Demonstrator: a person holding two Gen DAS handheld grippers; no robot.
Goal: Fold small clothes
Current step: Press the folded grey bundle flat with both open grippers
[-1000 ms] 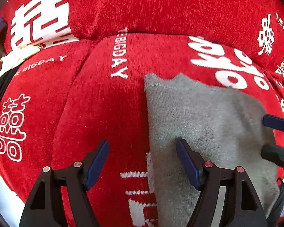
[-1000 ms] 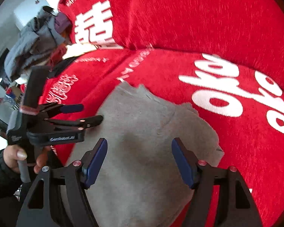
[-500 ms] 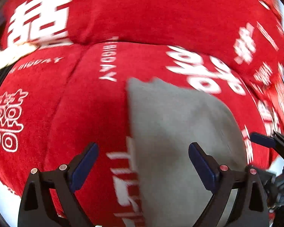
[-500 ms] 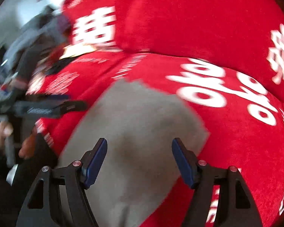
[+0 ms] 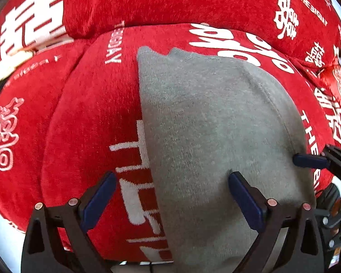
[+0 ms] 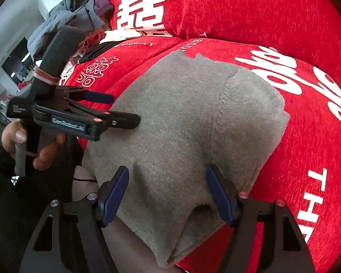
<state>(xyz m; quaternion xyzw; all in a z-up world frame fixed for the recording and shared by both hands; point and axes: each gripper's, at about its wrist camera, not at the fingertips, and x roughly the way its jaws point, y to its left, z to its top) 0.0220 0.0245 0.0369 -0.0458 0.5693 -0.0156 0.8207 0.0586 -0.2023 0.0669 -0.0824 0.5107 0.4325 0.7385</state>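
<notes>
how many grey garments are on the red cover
1: the grey garment lies flat on the red cover, between both tongs. More may be hidden beyond the frame.

The small knitted garment is plain mid-grey all over, with no print. Under it, the plush seat cover is bright red, patterned with white Chinese double-happiness characters and white capital lettering. The left gripper and the right gripper both have black frames, dark blue finger pads and small pinkish-red rivets. A heap of blue-grey clothing lies beyond the cover.
</notes>
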